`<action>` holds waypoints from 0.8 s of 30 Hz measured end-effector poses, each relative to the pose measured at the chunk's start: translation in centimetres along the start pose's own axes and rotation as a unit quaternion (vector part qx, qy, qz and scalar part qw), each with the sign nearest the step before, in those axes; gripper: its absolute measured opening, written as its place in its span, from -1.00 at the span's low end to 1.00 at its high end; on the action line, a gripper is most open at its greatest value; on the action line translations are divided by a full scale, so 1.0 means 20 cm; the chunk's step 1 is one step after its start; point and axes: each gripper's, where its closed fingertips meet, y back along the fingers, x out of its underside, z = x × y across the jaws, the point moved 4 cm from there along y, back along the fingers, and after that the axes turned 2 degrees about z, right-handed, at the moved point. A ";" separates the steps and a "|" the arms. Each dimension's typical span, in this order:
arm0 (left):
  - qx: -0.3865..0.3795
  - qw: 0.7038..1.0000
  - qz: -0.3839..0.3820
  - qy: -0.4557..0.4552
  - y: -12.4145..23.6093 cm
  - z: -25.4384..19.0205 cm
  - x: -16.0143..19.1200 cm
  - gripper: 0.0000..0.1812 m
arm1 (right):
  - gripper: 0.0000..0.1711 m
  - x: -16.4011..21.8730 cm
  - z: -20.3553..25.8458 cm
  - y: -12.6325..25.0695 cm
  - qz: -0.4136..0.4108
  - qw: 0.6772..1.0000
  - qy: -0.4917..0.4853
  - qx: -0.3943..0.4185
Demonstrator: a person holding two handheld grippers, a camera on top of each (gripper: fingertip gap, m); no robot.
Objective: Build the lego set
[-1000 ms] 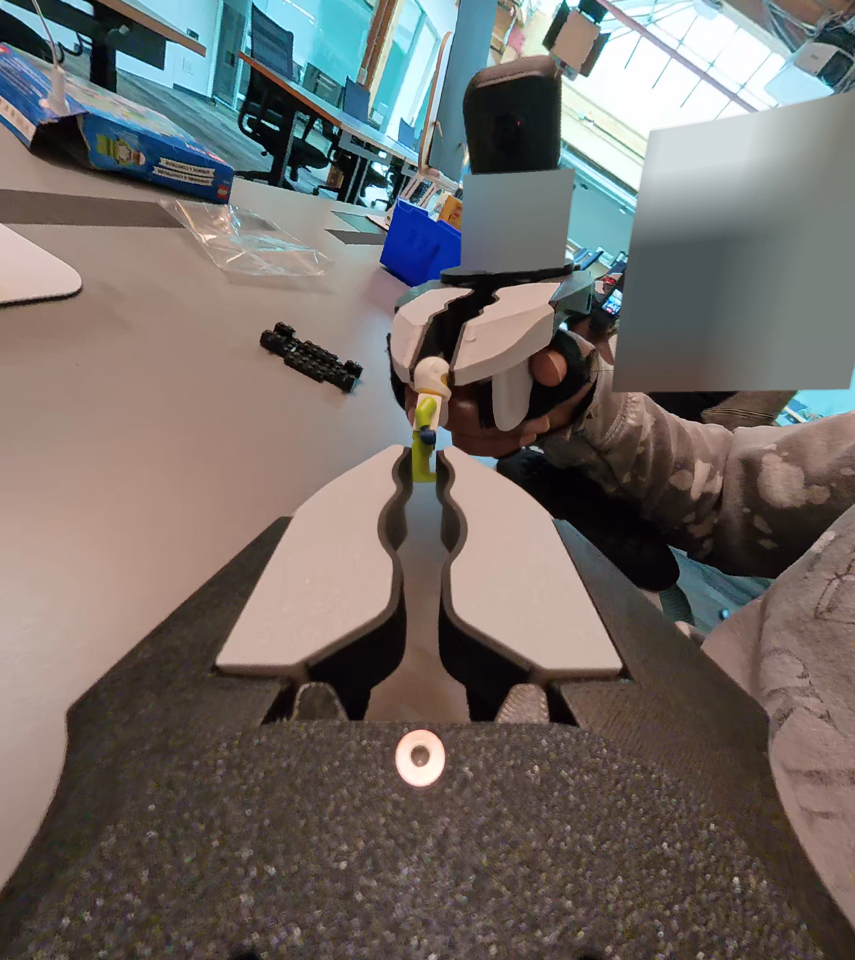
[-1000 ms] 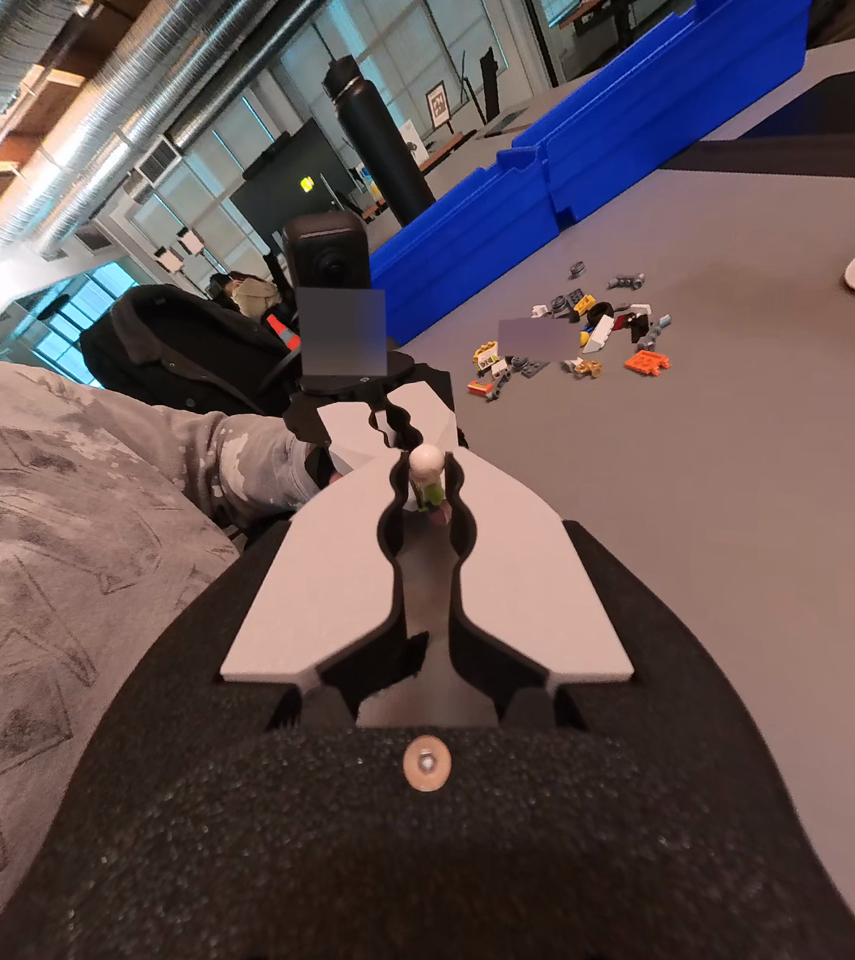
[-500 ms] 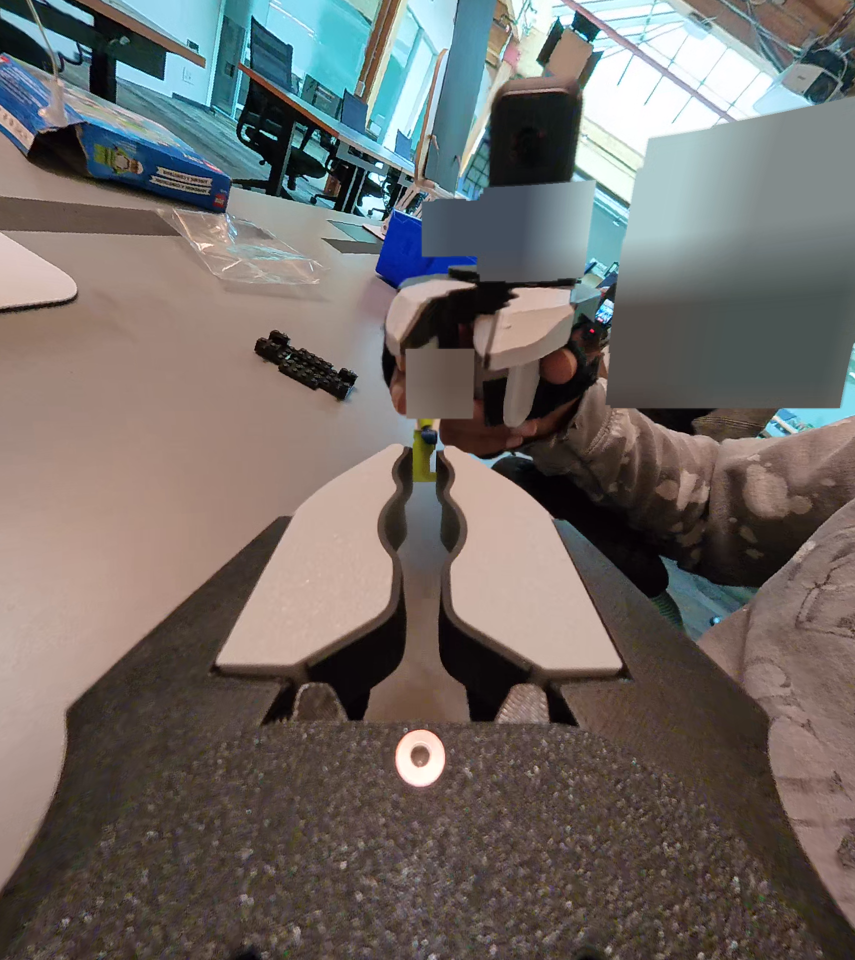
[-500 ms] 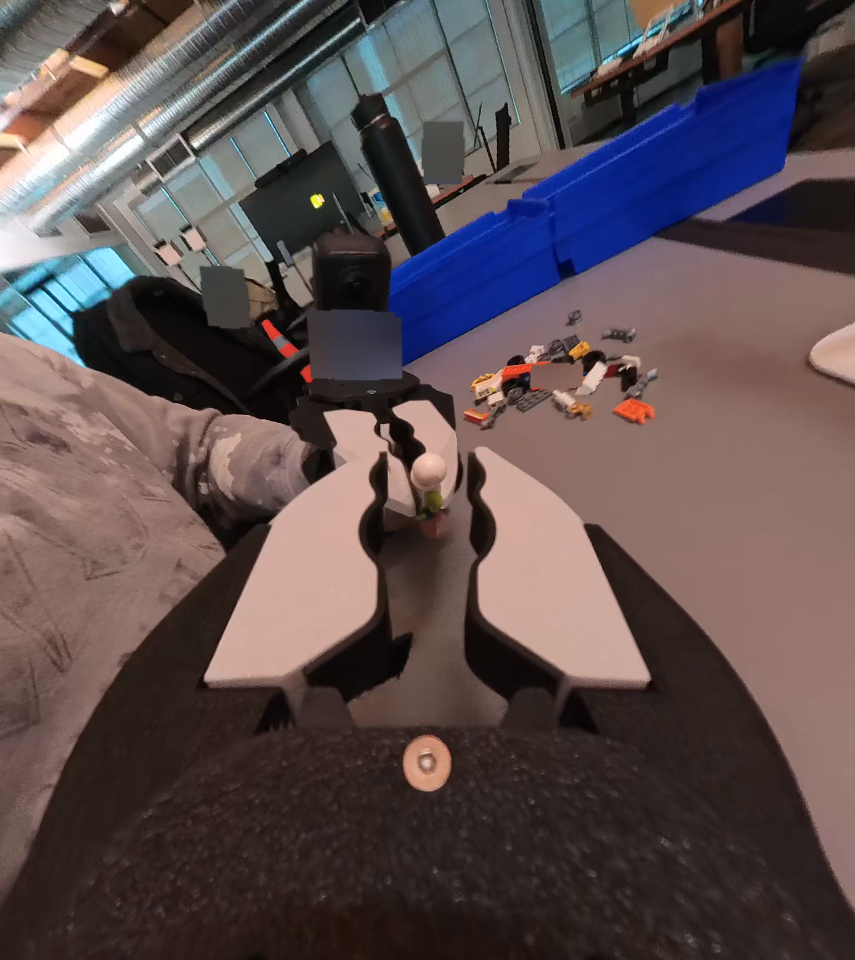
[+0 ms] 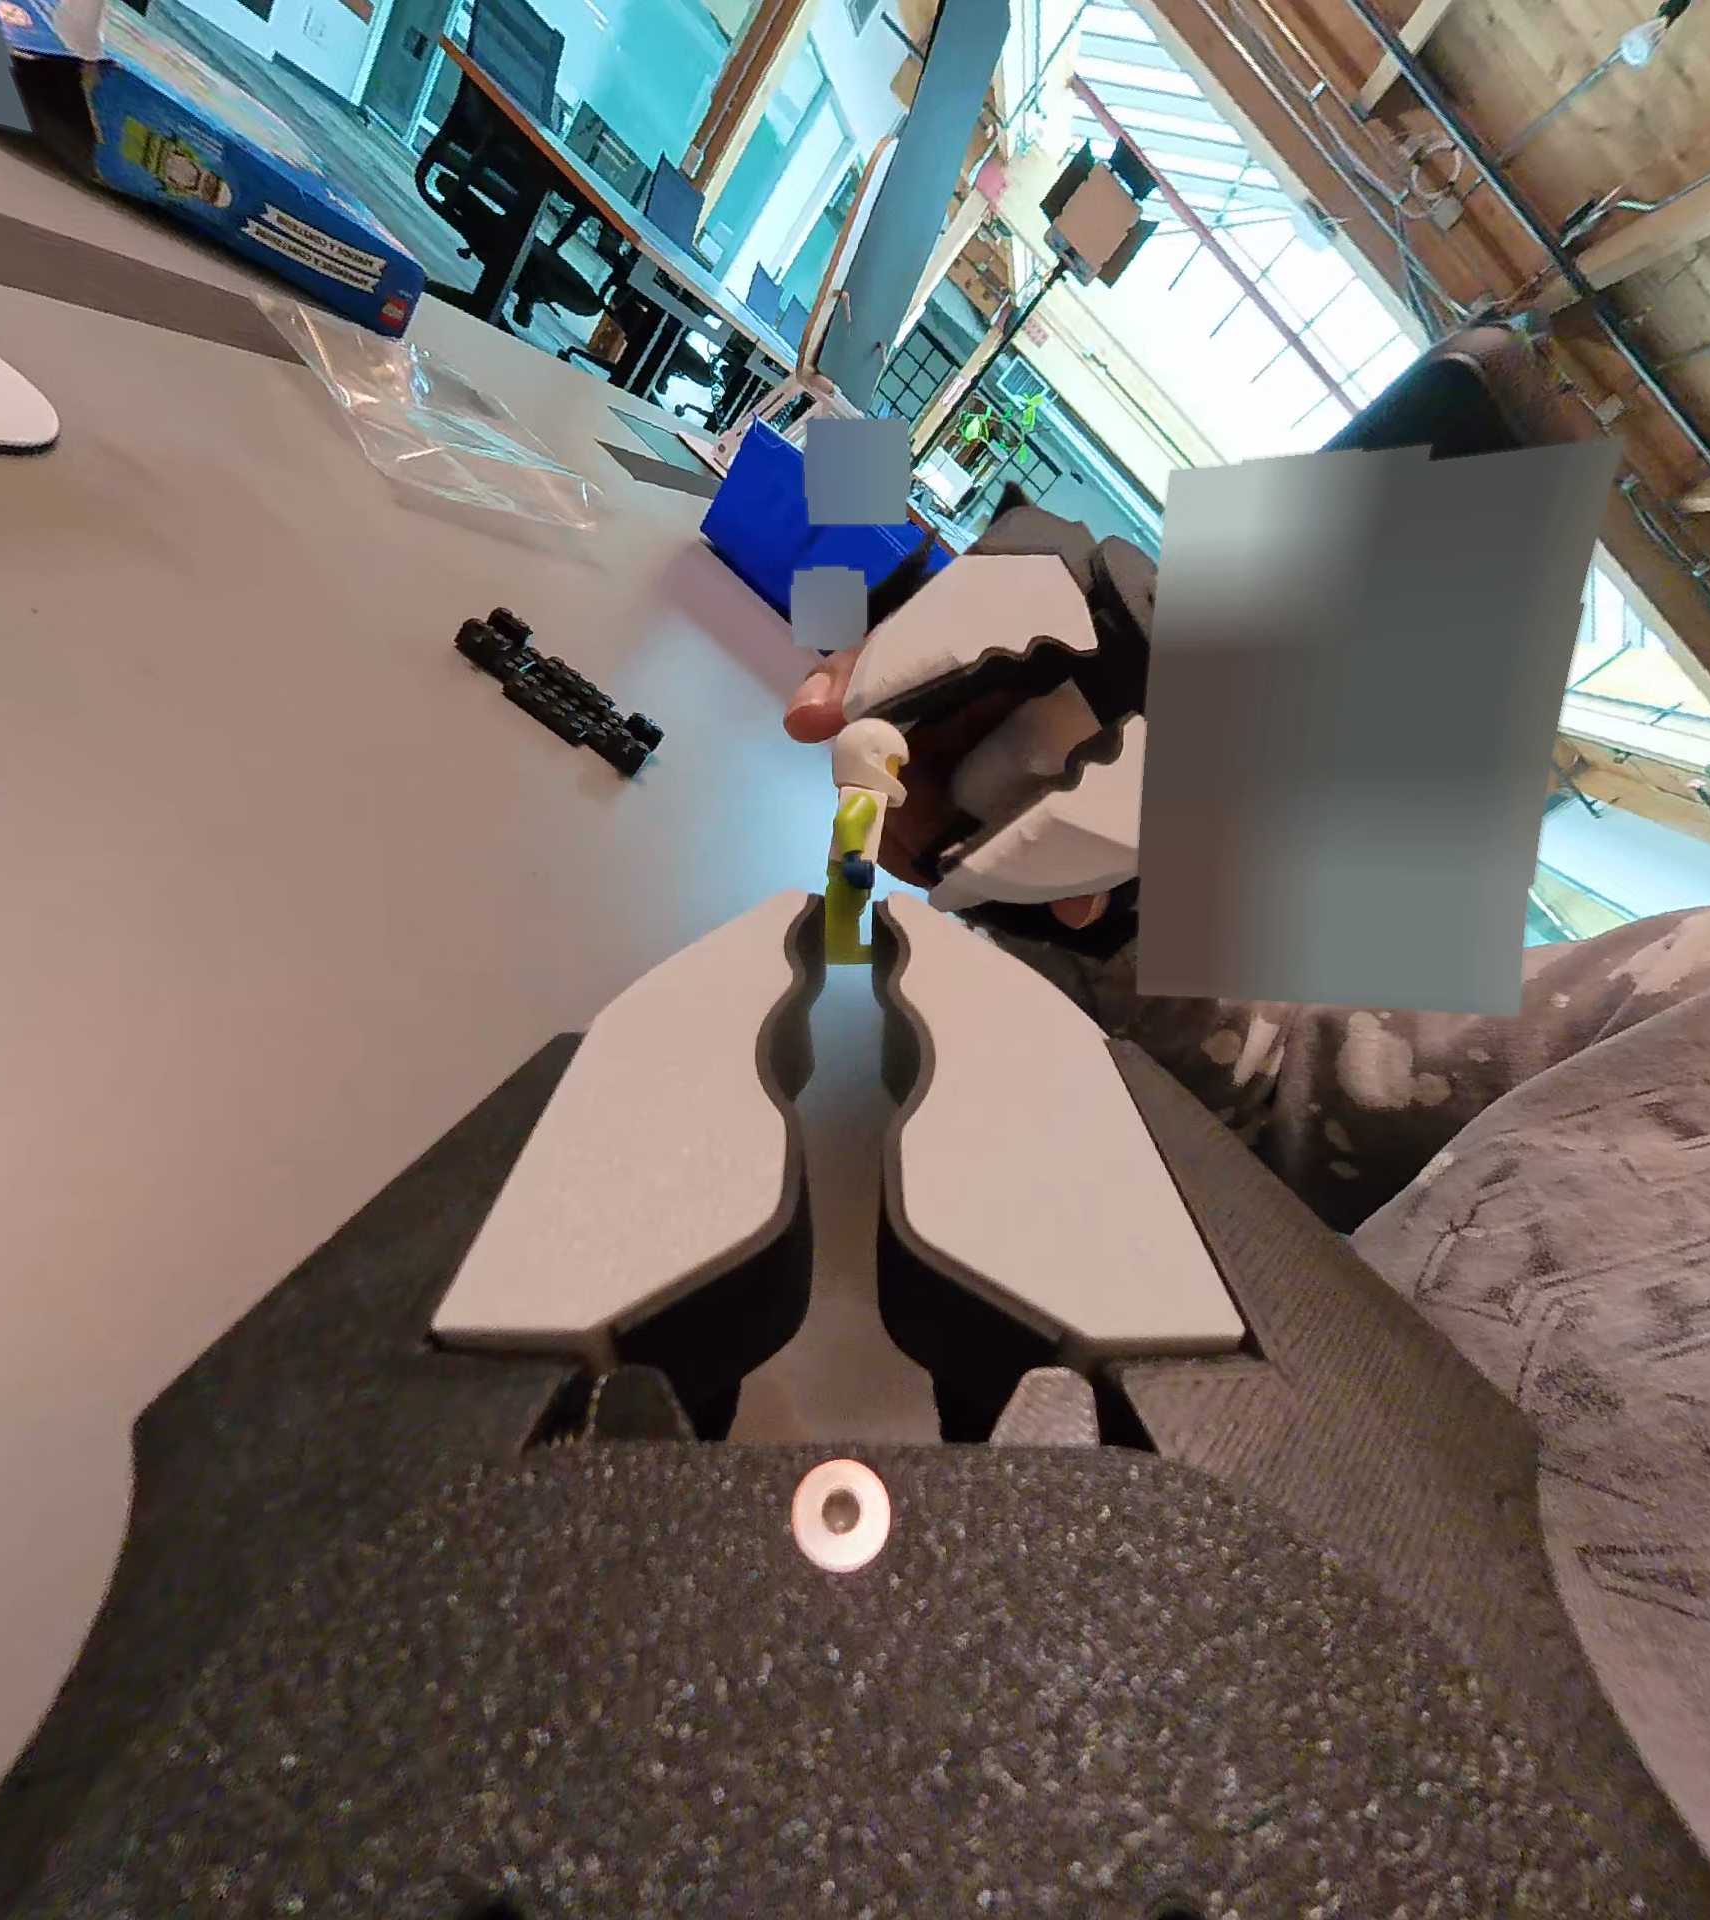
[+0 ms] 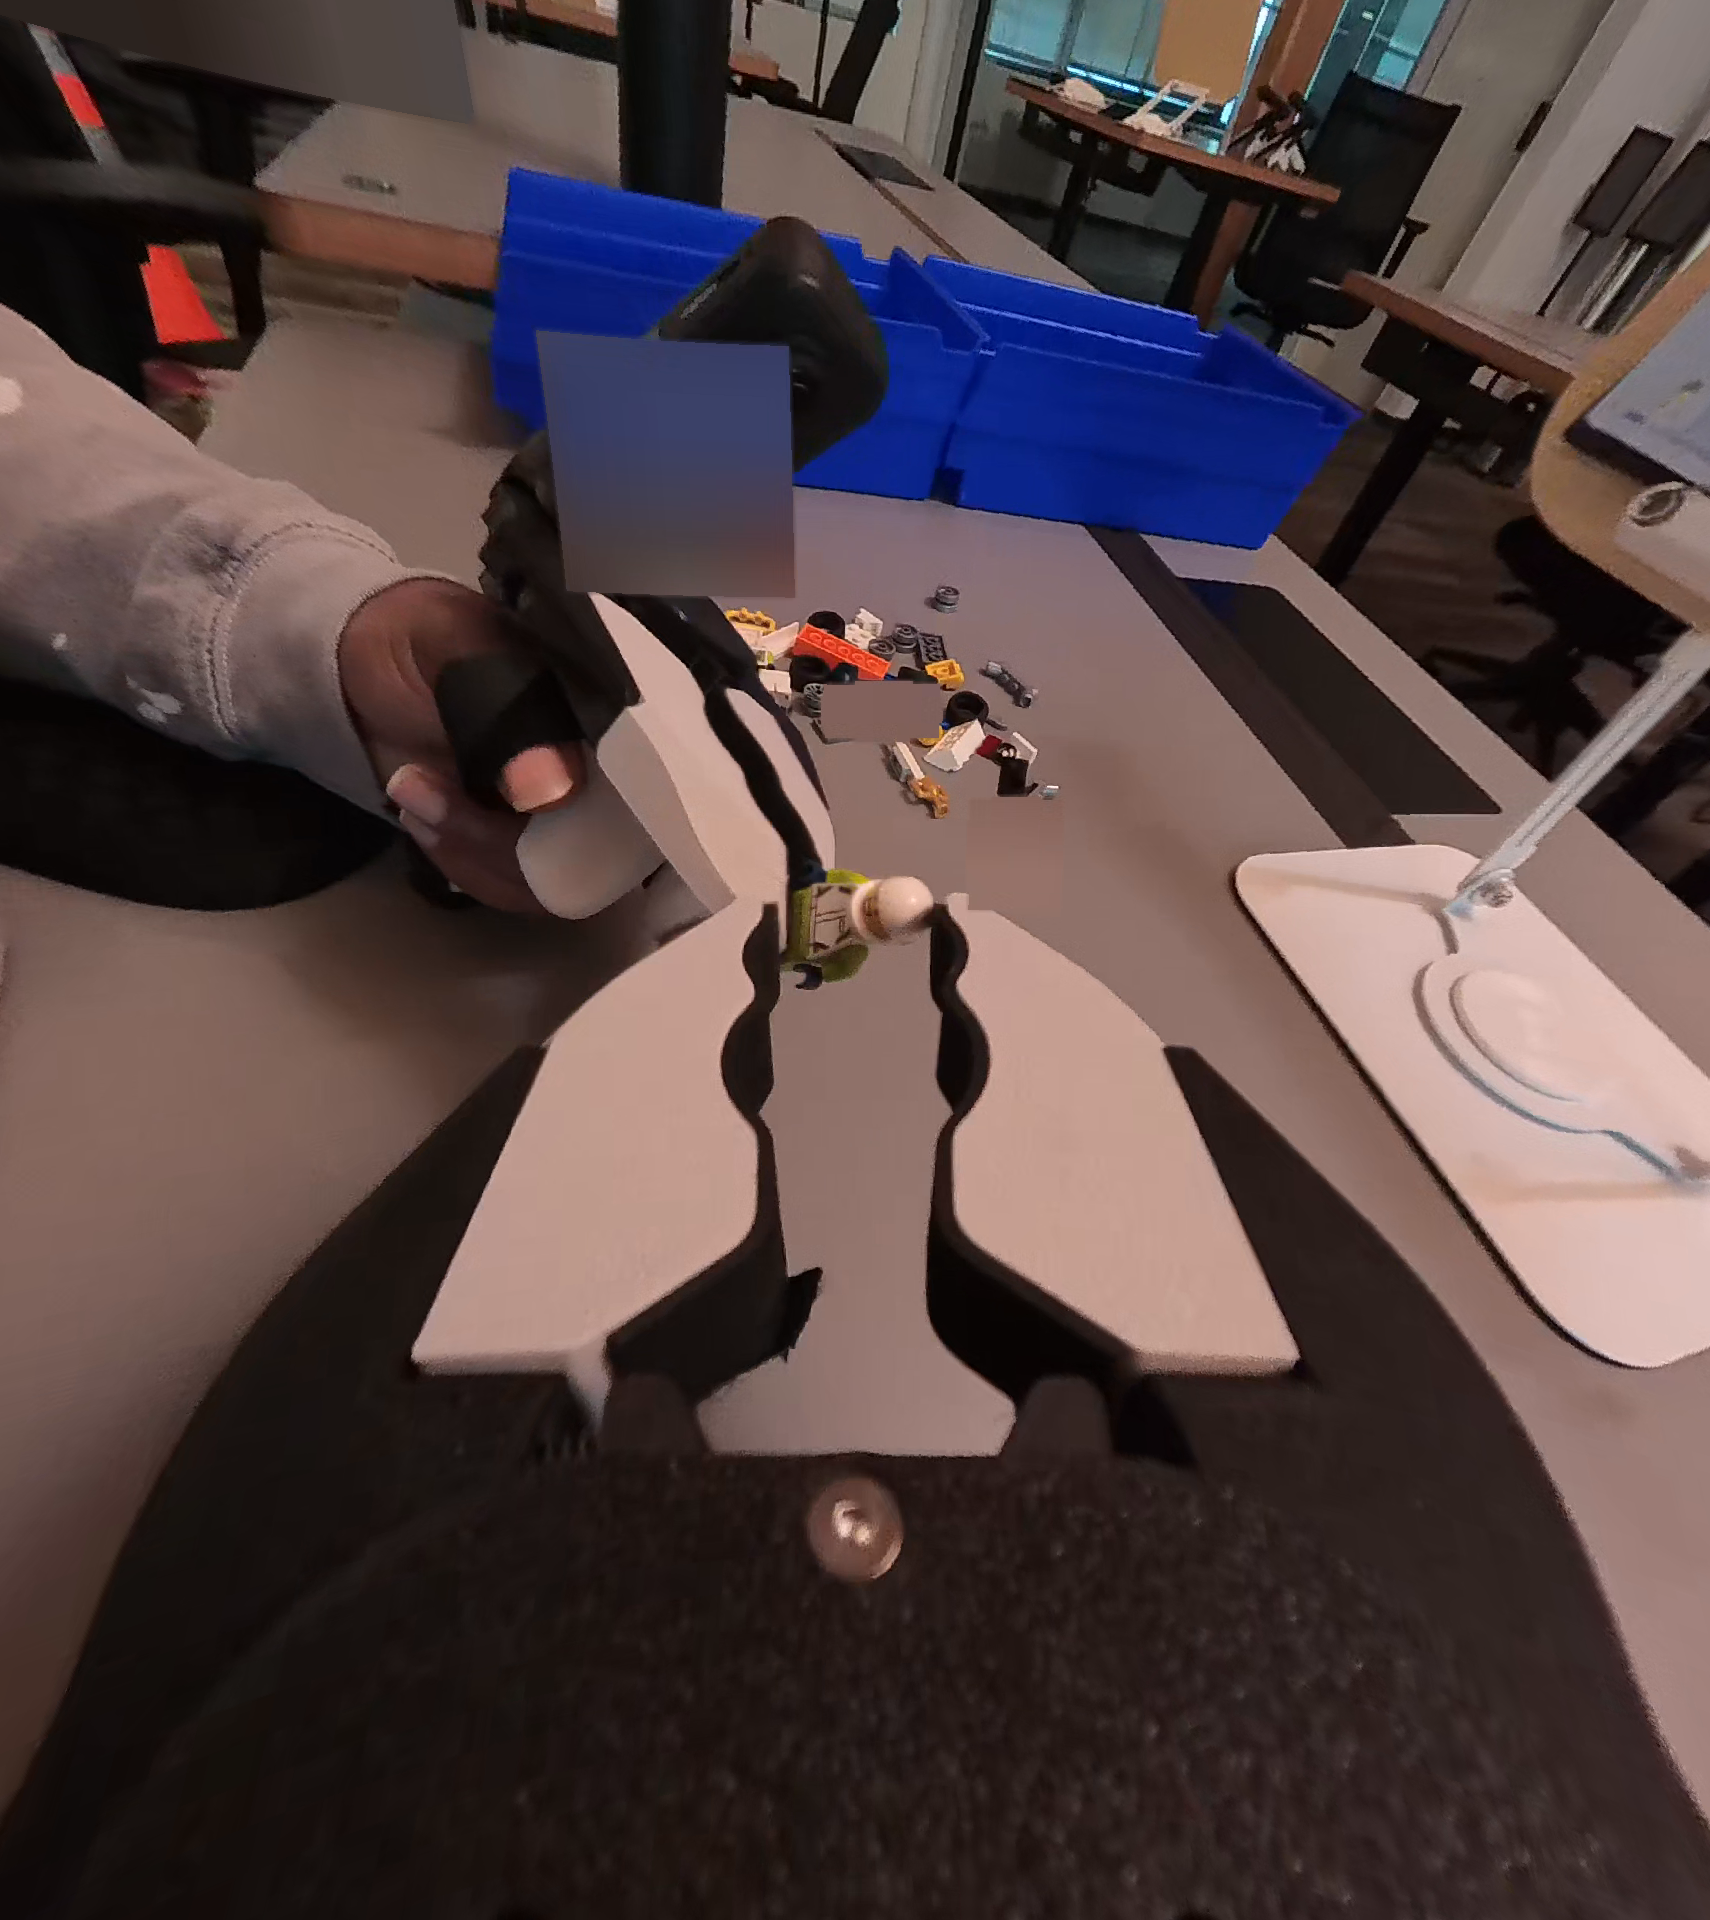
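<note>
A small minifigure (image 5: 856, 831) with a white helmet and lime-green body is held by its legs in my left gripper (image 5: 843, 914), which is shut on it. In the right wrist view the figure (image 6: 846, 920) lies sideways between the tips of my right gripper (image 6: 856, 920), which is open. Its helmet is close to the right fingertip. The right gripper also shows in the left wrist view (image 5: 986, 769), rolled on its side, jaws apart beside the helmet. A black studded plate (image 5: 560, 694) lies on the grey table (image 5: 207, 935).
A pile of loose coloured pieces (image 6: 892, 686) lies beyond the grippers, with blue bins (image 6: 1038, 395) behind it. A white lamp base (image 6: 1516, 1081) sits at the right. A blue box (image 5: 238, 197) and a clear plastic bag (image 5: 456, 436) lie at the far left. Less than 4 cm separates the two grippers' tips. From either gripper's tips it is about 20 centimetres to the black studded plate (image 5: 560, 694).
My right gripper was shut around the figure's helmet, has opened, and has rolled sideways. My left gripper has kept its hold on the figure's legs.
</note>
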 end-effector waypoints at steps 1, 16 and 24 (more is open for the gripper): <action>0.000 1.000 0.000 0.000 0.00 0.00 0.00 -0.91 | -0.67 0.00 0.00 0.00 0.005 1.000 0.009 0.005; 0.007 1.000 -0.001 0.002 -0.01 -0.01 0.02 -0.92 | -0.76 0.00 0.03 0.00 0.022 0.996 0.076 0.047; -0.080 0.982 0.018 -0.172 -0.02 -0.04 0.01 -0.91 | -0.76 -0.01 0.02 0.04 -0.024 0.998 0.052 0.034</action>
